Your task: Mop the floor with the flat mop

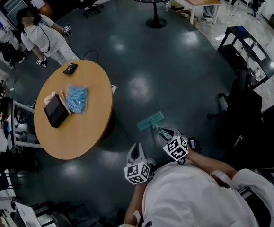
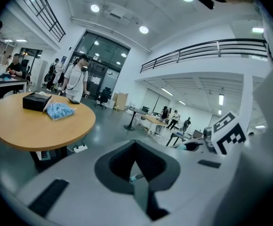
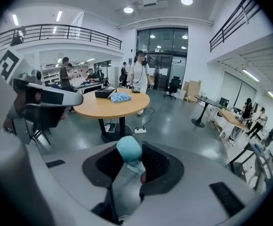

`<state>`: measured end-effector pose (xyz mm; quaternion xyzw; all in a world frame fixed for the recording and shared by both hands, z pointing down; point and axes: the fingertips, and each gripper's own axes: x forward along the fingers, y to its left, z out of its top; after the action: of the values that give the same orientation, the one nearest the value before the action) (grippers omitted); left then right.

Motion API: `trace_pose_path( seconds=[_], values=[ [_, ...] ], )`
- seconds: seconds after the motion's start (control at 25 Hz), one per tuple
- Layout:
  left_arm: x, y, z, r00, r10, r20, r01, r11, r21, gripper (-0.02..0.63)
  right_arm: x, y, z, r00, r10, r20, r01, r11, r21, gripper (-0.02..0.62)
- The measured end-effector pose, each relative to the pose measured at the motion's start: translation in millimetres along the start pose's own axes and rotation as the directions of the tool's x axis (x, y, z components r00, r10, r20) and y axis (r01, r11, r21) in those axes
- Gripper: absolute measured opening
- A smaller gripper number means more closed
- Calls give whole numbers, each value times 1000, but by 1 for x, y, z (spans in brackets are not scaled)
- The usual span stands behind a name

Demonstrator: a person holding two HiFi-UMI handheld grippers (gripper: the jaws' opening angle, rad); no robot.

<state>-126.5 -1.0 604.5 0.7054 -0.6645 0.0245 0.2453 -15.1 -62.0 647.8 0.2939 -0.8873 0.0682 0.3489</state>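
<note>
Your left claw (image 1: 137, 151) is closed on the grey mop handle (image 1: 162, 132), jaws tight around the shaft (further left stands a round wooden table (image 1: 80, 131) carrying a blue packet (image 1: 77, 99) and a black box (image 1: 56, 111), any print on them too small to read). The left marker cube (image 1: 137, 172) shows bold black-and-white square patterns.

Moving right, the teal mop head (image 1: 150, 121) lies flat on the dark grey floor (image 1: 184, 74), just ahead of both claws and right of the table. Its long axis runs from lower left to upper right in the head view. The handle rises from it back toward you, slanting down and right.

Your right claw (image 1: 168, 136) grips the handle's top end, jaws shut on the shaft just below its rounded teal cap (image 3: 128, 149). The right marker cube (image 1: 176, 148) bears the same kind of pattern.
</note>
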Motion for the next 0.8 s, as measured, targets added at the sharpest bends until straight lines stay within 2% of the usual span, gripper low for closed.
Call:
trace_pose_path(
  seconds=[0.8],
  values=[
    [7, -5, 5, 1000, -16, 17, 16, 1000, -6, 5, -1, -8, 0, 1000, 7, 8, -7, 1000, -3, 114]
  ],
)
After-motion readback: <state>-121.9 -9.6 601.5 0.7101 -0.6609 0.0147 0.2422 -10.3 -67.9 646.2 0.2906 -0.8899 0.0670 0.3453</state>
